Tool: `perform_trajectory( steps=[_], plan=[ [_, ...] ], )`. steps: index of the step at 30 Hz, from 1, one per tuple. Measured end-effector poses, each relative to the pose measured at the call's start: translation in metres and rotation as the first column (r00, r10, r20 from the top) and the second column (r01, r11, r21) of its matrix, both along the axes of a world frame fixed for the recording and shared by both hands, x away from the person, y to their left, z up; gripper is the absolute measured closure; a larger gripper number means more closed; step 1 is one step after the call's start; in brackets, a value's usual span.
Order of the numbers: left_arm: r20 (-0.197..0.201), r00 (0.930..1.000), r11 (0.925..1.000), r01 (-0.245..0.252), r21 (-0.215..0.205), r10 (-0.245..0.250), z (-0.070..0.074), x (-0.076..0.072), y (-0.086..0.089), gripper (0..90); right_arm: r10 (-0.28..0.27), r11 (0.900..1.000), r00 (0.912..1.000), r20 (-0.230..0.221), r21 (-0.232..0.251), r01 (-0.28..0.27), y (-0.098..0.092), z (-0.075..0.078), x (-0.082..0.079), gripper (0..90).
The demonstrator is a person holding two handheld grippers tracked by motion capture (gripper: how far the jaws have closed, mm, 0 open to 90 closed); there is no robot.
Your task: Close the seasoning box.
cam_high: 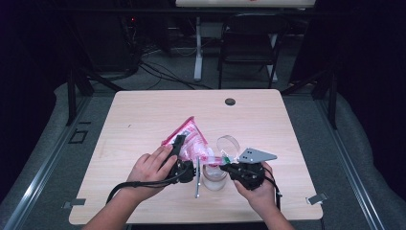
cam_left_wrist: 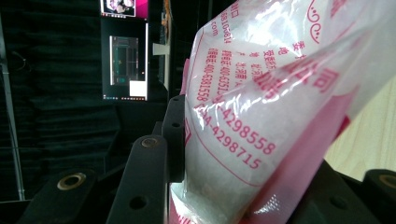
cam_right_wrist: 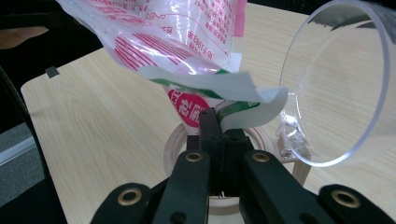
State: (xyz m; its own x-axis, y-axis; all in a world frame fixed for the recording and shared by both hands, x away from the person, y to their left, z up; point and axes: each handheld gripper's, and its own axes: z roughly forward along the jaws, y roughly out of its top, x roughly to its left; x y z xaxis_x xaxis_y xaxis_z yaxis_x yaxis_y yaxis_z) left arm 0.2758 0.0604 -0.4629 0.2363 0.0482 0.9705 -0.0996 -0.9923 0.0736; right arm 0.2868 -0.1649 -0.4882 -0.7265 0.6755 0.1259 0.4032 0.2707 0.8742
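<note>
A pink-and-white printed plastic bag [cam_high: 189, 139] with white grains inside is held tilted over the table. My left gripper [cam_high: 178, 152] is shut on its body; in the left gripper view the bag [cam_left_wrist: 261, 116] bulges between the black fingers [cam_left_wrist: 175, 135]. My right gripper [cam_high: 229, 166] is shut on the bag's lower corner, and in the right gripper view its closed tips [cam_right_wrist: 217, 128] pinch the white-and-green edge of the bag [cam_right_wrist: 205, 84]. Below that corner stands a clear glass jar [cam_high: 214, 176] with a wooden rim [cam_right_wrist: 173, 145]. Its round clear lid [cam_right_wrist: 336, 84] is swung open to the right.
The light wooden table [cam_high: 143, 115] has a dark grommet [cam_high: 230, 101] near its far edge. A black chair [cam_high: 251, 43] and a desk leg stand behind it. In the left gripper view, a lit monitor [cam_left_wrist: 125, 65] hangs in the dark background.
</note>
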Motion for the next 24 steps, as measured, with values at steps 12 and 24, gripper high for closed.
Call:
perform_trajectory(
  steps=[12, 24],
  plan=[
    [0.008, 1.0000, 1.0000, 0.002, -0.002, -0.002, 0.0015, -0.0004, 0.0000, 67.4, -0.005, 1.000, 1.0000, 0.002, -0.005, 0.005, 0.0001, -0.0008, 0.0005, 90.0],
    [0.012, 0.9999, 1.0000, 0.003, 0.001, -0.003, 0.0025, -0.0009, -0.0010, 67.4, -0.010, 1.000, 1.0000, 0.000, -0.005, 0.010, -0.0010, -0.0021, 0.0018, 90.0]
  ],
)
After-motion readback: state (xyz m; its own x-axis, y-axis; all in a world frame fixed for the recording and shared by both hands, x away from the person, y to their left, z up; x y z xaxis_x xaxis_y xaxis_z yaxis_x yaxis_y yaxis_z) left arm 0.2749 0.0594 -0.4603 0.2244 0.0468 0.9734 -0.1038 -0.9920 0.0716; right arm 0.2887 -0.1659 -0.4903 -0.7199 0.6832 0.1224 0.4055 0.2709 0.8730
